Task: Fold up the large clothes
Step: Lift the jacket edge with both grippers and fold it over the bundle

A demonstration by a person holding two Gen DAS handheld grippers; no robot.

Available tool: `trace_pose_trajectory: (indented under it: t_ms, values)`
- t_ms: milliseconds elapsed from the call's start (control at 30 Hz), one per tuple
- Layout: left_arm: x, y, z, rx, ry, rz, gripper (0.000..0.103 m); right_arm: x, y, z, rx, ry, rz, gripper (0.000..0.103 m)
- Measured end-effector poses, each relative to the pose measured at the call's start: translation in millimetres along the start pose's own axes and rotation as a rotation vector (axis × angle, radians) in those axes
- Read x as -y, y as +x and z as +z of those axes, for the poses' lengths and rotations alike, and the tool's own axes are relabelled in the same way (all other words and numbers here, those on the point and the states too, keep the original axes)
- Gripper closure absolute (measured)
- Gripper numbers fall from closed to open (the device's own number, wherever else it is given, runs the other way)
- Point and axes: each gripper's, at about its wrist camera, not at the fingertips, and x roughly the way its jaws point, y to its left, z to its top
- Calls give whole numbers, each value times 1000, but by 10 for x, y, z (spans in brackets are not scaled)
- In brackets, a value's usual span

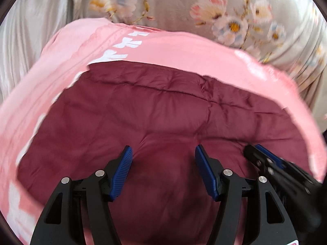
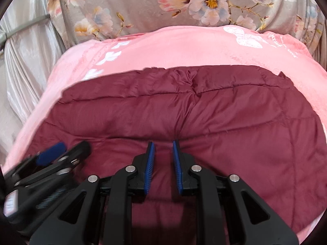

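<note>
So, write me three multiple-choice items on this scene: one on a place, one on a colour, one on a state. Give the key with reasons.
1. The maroon quilted garment lies:
A. on the pink blanket
B. on a bare floor
C. on a hanger

2. The pads of the left gripper are:
A. red
B. blue
C. green

3. The left gripper's jaws stand:
A. clamped on the blanket
B. shut tight, empty
C. wide apart, gripping nothing

Key:
1 A, pink cloth borders the garment all round.
2 B, both ribbed pads are blue.
3 C, a broad gap shows between the pads.
</note>
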Motion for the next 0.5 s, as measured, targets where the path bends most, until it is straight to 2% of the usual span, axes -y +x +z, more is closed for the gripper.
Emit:
trace_pose_trajectory:
  t_ms: [33, 133, 200, 300, 400, 500]
  values:
    - [-119, -142, -42, -3, -15, -6, 40, -55, -80, -29, 0, -6, 22, 83]
    - [-525, -402, -152, -22, -85, 40, 33, -214, -211, -143, -18, -33, 63, 83]
    - [-894, -475, -231, -53, -191, 45, 33, -309, -229, -222, -40, -53, 85, 83]
    - [-1293, -475, -334, -88, -351, 31, 33, -431, -198, -334, -48, -92, 62, 82]
    - [-1549, -341, -383, -125, -469, -29, 33, -473, -143, -387, -55, -102, 45, 82]
    - [-1567, -293, -343, -108, -501, -74, 33, -468, -111, -433, -51, -101, 46, 83]
